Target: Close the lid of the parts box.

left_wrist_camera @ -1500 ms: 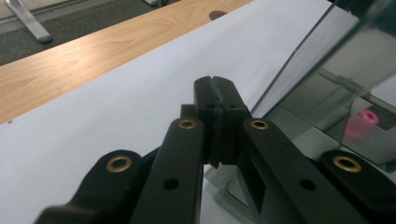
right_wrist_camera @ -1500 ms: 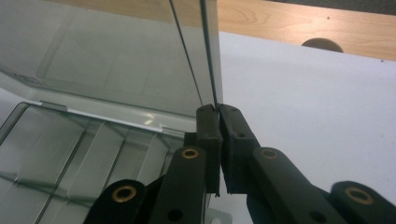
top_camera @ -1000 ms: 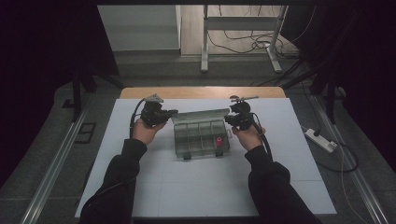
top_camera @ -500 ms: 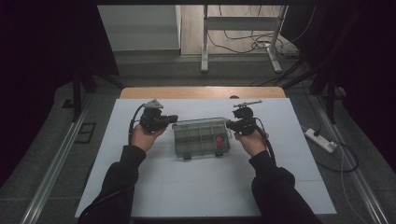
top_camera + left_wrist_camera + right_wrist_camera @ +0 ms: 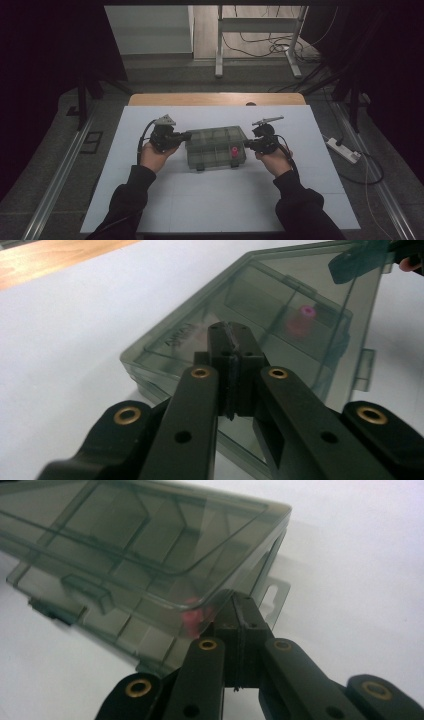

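**A:** What is the central object made of, and where is it placed?

**B:** A smoke-grey, translucent, rectangular plastic compartment box point(image 5: 216, 147) is seen lying flat near the middle of a white, matte table sheet point(image 5: 220, 200). Its lid is closed; rounded corners and a raised rim are shown in the left gripper view point(image 5: 280, 325). Moulded dividers are visible through the lid, and a small pink, ring-shaped piece point(image 5: 233, 150) is held in a compartment toward the box's right end. Two small latch tabs project from the near long edge.

**A:** How are the grippers disposed?

**B:** The left gripper point(image 5: 186, 135), of black, hard, matte plastic with brass-coloured pivot bushes, is set against the box's left short end; its jaws are pressed together with nothing between them point(image 5: 231, 340). The right gripper point(image 5: 247, 144), of the same build, is set at the right short end by the near corner, its jaws likewise together and empty point(image 5: 239, 611). Each is carried in a hand point(image 5: 155, 159) in a dark sleeve.

**A:** What edges and free room are recorded?

**B:** Bare white sheet is left on all sides of the box, widest toward the near edge. A strip of light wooden tabletop point(image 5: 215, 98) is exposed beyond the far edge of the sheet.
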`<state>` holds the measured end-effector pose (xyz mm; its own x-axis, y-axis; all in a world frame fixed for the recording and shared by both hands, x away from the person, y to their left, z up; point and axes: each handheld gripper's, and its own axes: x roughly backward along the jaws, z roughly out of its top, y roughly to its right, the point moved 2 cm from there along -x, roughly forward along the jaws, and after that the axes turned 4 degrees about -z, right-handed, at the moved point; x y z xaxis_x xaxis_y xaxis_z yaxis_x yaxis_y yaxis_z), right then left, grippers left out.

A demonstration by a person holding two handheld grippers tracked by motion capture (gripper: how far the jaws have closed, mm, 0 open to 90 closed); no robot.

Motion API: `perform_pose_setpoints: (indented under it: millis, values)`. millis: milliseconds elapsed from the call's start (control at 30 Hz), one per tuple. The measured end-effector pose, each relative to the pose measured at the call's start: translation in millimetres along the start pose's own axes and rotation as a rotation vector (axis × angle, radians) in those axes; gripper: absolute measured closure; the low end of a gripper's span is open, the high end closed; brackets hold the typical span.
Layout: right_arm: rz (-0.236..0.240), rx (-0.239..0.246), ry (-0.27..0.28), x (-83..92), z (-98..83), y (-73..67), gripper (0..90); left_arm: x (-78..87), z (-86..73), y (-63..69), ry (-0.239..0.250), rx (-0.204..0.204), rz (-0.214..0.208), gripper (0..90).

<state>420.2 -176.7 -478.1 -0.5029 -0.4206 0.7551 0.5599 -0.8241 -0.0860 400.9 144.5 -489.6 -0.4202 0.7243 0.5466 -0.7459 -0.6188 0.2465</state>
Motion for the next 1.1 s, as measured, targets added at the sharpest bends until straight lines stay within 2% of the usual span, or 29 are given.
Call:
perform_pose_setpoints:
  millis: [467, 800, 1000, 1067, 1100]
  values:
    - [0.034, 0.056, -0.013, 7.3, -16.5, -3.6, 89.2, 7.3, -16.9, 21.6, 0.013, 0.023, -0.025, 88.7]
    - [0.047, 0.072, -0.032, 7.4, -27.0, -4.7, 89.3, 9.4, -29.5, 34.7, 0.011, 0.029, -0.035, 88.7]
    - [0.038, 0.083, -0.045, 5.9, -31.3, -2.8, 89.2, 7.3, -36.4, 39.3, 0.006, 0.036, -0.04, 88.7]
    - [0.029, 0.094, -0.05, 5.0, -32.3, -2.3, 89.3, 6.1, -37.6, 40.0, 0.001, 0.036, -0.044, 88.7]
    - [0.01, 0.107, -0.057, 4.0, -33.2, -1.9, 89.3, 5.0, -38.6, 41.0, -0.003, 0.038, -0.042, 88.7]
